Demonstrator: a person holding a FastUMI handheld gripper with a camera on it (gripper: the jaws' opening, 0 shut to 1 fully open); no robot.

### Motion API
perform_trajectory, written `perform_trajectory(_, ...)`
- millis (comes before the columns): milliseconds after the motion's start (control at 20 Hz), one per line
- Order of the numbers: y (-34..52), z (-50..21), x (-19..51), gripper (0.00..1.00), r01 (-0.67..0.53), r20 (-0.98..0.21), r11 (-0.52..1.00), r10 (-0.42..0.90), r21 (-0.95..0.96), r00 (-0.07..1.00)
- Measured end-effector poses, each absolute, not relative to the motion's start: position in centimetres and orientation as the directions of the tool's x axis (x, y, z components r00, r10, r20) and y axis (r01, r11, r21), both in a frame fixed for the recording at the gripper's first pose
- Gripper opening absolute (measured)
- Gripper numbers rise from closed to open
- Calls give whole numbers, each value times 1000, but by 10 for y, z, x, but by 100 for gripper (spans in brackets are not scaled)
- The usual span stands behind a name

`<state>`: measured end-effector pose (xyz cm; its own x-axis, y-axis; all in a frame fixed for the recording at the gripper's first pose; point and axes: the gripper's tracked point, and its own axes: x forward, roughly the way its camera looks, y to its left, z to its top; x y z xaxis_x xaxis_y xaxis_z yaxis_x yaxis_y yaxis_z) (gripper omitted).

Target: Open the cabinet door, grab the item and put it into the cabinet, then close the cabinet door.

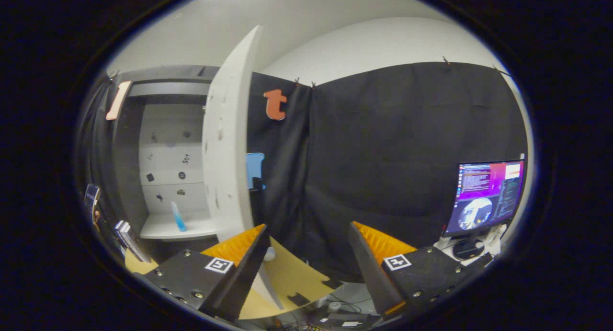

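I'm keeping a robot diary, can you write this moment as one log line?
cabinet door: open | blue item: on cabinet shelf | gripper: open, empty, beside door edge | left: close door

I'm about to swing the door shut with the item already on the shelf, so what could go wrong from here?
The gripper has its jaws open and empty, with the cabinet door's edge just ahead of the left one; a glancing push could slip off that thin edge. The blue item stands upright near the front of the shelf, so a hard slam might topple it. The monitor sits off to the right, and a wide swing could clip it.
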<state>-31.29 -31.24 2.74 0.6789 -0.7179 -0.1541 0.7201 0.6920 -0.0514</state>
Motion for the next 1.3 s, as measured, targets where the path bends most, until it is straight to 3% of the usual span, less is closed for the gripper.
perform_trajectory(200,-374,32,-299,100,727,-146,684,-726,-53,672)
perform_trajectory(500,-424,35,-184,100,580,-133,815,-575,-2,807)
perform_trajectory(800,-386,38,-78,100,263,-112,954,-248,141,962)
perform_trajectory(1300,-318,36,-39,98,3,-118,978,22,210,993)
